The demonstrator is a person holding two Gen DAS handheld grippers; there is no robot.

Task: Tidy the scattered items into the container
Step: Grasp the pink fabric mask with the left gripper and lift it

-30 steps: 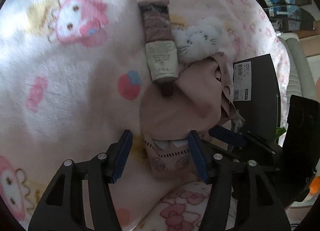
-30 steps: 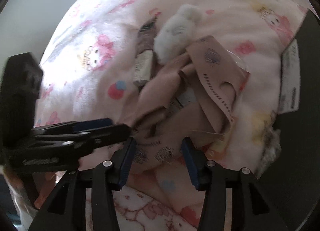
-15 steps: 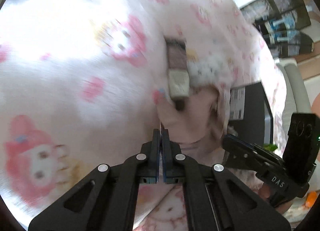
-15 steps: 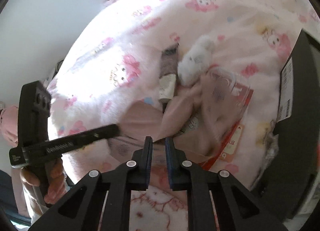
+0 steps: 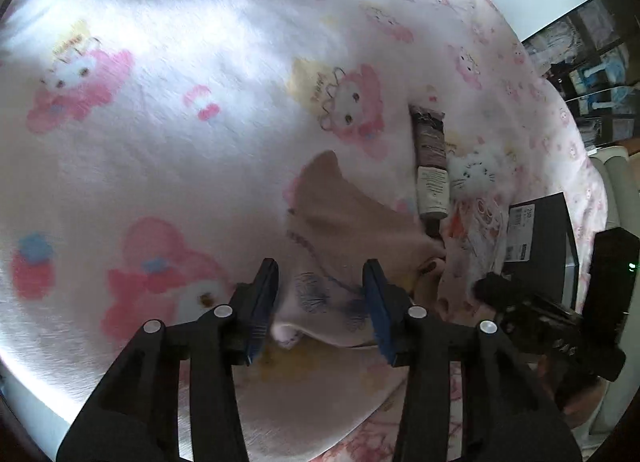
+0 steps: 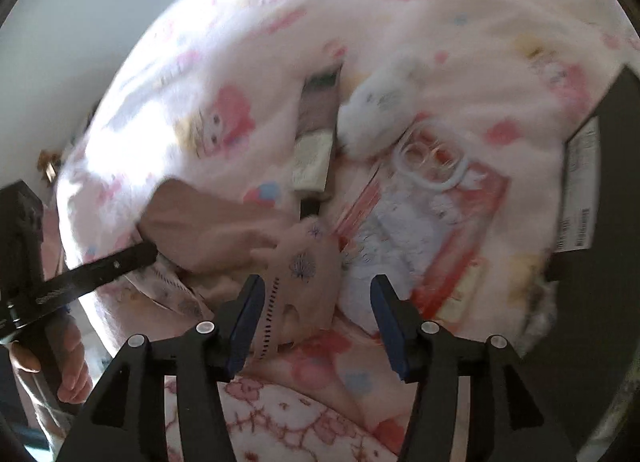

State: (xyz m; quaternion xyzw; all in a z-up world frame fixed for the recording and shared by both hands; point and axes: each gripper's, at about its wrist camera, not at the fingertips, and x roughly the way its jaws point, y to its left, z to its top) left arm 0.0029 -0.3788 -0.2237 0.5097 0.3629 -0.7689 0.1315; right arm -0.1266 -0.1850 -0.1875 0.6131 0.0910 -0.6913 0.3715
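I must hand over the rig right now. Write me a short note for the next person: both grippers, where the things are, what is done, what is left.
Left gripper: open, empty, fingers on either side of the pink cloth.
Right gripper: open, empty, over the same cloth near the plastic packet.
All on the blanket: cloth, packet, brown tube and white plush cat beside it.
Black container: at the right edge of the blanket; its inside is not in view.
Done: nothing seen put away.
Left: all four things.
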